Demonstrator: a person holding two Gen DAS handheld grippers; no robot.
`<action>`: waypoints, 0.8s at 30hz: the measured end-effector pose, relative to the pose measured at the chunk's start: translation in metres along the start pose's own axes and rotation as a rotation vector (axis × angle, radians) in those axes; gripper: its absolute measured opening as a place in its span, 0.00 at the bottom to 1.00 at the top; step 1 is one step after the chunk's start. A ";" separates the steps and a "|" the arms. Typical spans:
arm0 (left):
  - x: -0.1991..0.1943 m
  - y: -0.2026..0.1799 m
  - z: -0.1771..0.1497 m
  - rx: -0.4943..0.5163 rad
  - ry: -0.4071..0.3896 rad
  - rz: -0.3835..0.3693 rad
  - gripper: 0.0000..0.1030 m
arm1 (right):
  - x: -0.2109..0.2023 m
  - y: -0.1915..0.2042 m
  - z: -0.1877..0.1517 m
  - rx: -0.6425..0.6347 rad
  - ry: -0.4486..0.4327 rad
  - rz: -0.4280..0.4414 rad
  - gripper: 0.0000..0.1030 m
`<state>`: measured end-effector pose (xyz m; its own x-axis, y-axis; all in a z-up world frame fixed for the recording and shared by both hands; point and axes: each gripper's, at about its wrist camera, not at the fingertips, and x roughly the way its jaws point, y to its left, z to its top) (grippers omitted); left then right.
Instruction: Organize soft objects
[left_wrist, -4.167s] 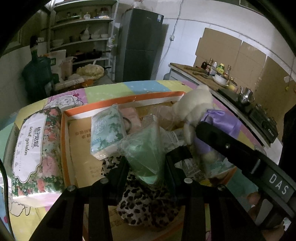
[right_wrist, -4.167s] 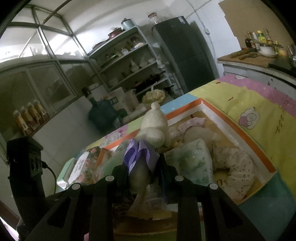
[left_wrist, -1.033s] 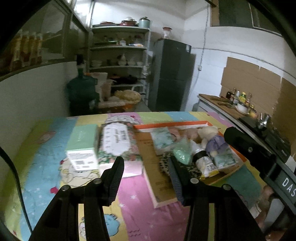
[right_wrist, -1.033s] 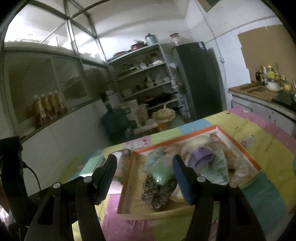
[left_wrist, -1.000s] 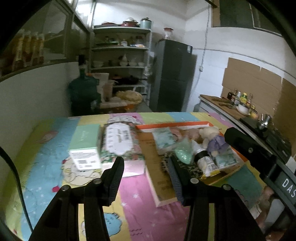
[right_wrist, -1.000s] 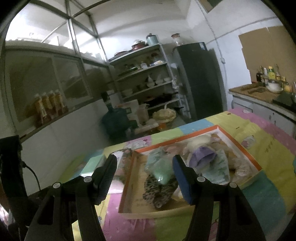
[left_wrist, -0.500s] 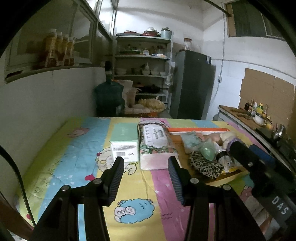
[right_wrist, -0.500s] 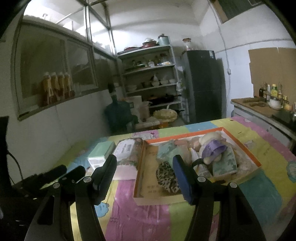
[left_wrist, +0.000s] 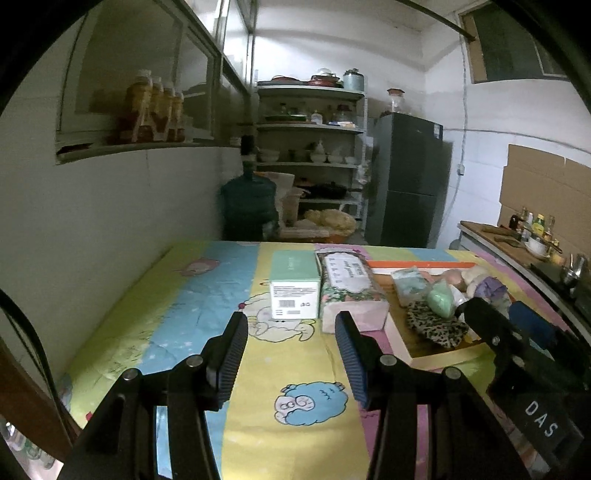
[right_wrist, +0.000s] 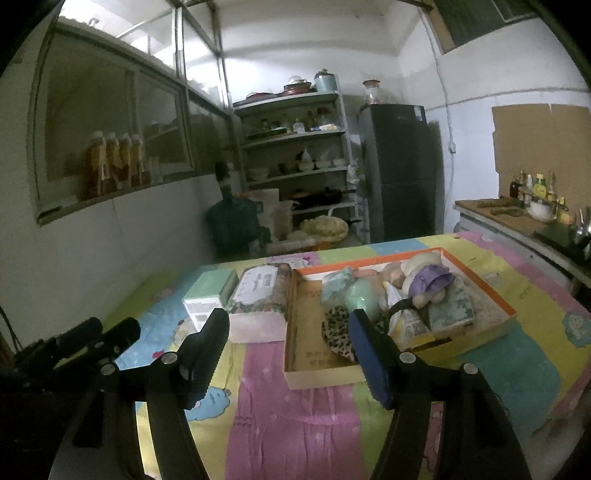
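Observation:
A shallow cardboard box with an orange rim (right_wrist: 491, 291) lies on the table and holds several soft things: a leopard-print cloth (right_wrist: 338, 330), a green pouch (right_wrist: 364, 293), a plush toy with a purple bow (right_wrist: 430, 278) and tissue packs (right_wrist: 452, 304). The box also shows in the left wrist view (left_wrist: 439, 360). My left gripper (left_wrist: 291, 354) is open and empty, well back from the box. My right gripper (right_wrist: 290, 349) is open and empty, above the table in front of the box.
A floral tissue pack (left_wrist: 351, 284) and a mint-green carton (left_wrist: 294, 286) lie side by side left of the box on the colourful cartoon tablecloth (left_wrist: 207, 295). A wall runs along the table's left. Shelves (right_wrist: 295, 147), a water jug and a fridge stand behind; a counter stands at the right.
Both grippers let go of what they held in the box, the green pouch and the plush toy, opened, and drew back and up from it. The view now takes in the whole table.

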<state>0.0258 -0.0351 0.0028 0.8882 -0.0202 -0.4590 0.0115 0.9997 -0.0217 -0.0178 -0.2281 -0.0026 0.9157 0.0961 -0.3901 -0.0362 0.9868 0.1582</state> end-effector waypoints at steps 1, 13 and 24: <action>-0.001 0.000 0.000 -0.001 -0.001 -0.003 0.48 | -0.001 0.002 -0.001 -0.002 0.001 0.000 0.67; -0.012 0.007 -0.003 -0.014 -0.021 -0.005 0.48 | -0.009 0.009 -0.002 -0.015 -0.006 -0.005 0.67; -0.016 0.009 -0.002 -0.004 -0.029 -0.002 0.48 | -0.011 0.012 -0.003 -0.018 -0.007 -0.005 0.67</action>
<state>0.0108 -0.0260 0.0086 0.9013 -0.0221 -0.4326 0.0118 0.9996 -0.0265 -0.0297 -0.2171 0.0006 0.9187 0.0901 -0.3846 -0.0387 0.9895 0.1394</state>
